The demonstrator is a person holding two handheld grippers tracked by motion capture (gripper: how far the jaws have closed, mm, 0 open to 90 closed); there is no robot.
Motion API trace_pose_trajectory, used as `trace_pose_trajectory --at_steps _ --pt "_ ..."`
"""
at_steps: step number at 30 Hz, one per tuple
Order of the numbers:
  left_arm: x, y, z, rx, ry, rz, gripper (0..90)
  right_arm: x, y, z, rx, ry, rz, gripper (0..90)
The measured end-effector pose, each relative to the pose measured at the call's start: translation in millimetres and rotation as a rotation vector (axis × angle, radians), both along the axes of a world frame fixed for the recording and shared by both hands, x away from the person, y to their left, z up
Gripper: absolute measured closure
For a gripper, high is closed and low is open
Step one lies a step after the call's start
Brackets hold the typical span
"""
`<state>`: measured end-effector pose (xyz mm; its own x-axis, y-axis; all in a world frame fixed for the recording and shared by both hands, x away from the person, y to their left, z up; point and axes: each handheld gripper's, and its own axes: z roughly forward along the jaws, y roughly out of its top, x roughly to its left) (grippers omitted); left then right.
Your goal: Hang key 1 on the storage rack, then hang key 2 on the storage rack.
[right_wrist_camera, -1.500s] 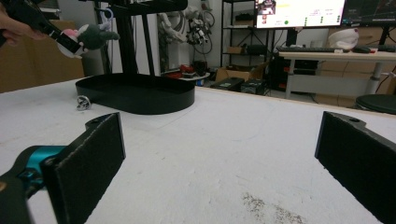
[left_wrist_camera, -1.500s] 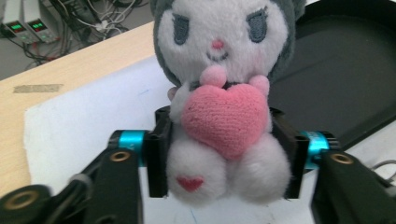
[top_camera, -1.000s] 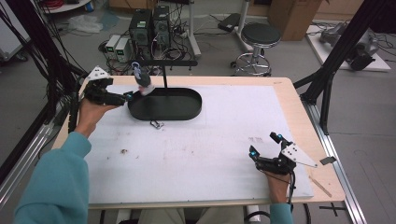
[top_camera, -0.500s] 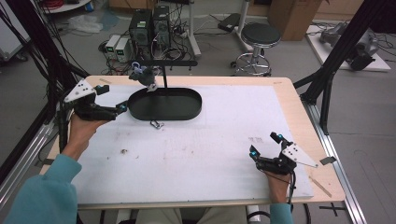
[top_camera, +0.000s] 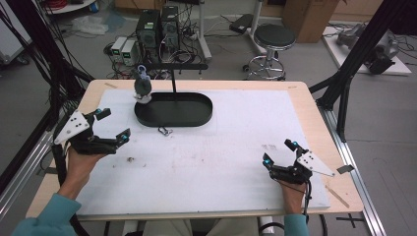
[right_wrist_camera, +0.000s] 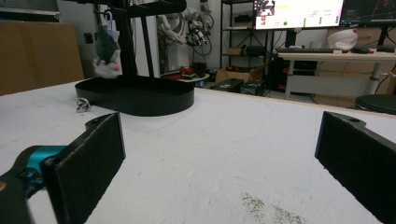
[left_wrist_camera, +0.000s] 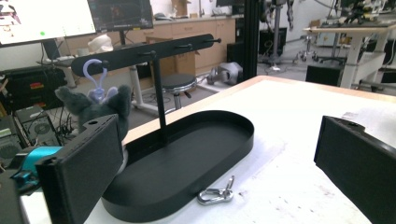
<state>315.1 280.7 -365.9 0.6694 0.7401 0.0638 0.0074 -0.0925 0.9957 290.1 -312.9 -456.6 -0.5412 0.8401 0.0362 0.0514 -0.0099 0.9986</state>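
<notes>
A grey plush toy (top_camera: 143, 88) hangs by a pale blue hook from the left end of a black rack's crossbar (top_camera: 174, 66); the left gripper view shows the plush toy (left_wrist_camera: 95, 108) behind the left jaw. The rack stands in a black oval tray (top_camera: 196, 116). A small metal carabiner (top_camera: 163, 131) lies on the mat just in front of the tray, and this carabiner (left_wrist_camera: 216, 193) sits between my left jaws' line of sight. My left gripper (top_camera: 112, 123) is open, left of the tray. My right gripper (top_camera: 280, 153) is open near the front right.
A white mat (top_camera: 236, 132) covers the wooden table (top_camera: 310, 103). Small dark specks (top_camera: 130, 159) lie on the mat near my left gripper. Black frame posts (top_camera: 354, 64) rise at the right; a stool (top_camera: 274, 39) and computers (top_camera: 157, 27) stand beyond the far edge.
My left gripper has let go of the plush toy, which now hangs on the rack, and has pulled back left and toward me. The right gripper has stayed put.
</notes>
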Motion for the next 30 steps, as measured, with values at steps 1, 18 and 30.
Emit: trace_pose_trajectory --at_steps 1,18,30 --pt "-1.6 0.9 -1.7 0.003 0.003 0.001 1.7 0.0 -0.1 0.0 0.001 0.002 0.000 0.8" --pt "-6.4 5.8 -19.9 -0.002 0.021 0.029 1.7 0.1 0.2 -0.1 -0.004 -0.005 -0.002 0.8" --pt "-5.4 3.7 -17.5 0.010 0.029 0.021 1.7 0.1 0.3 0.0 -0.005 -0.005 -0.002 0.8"
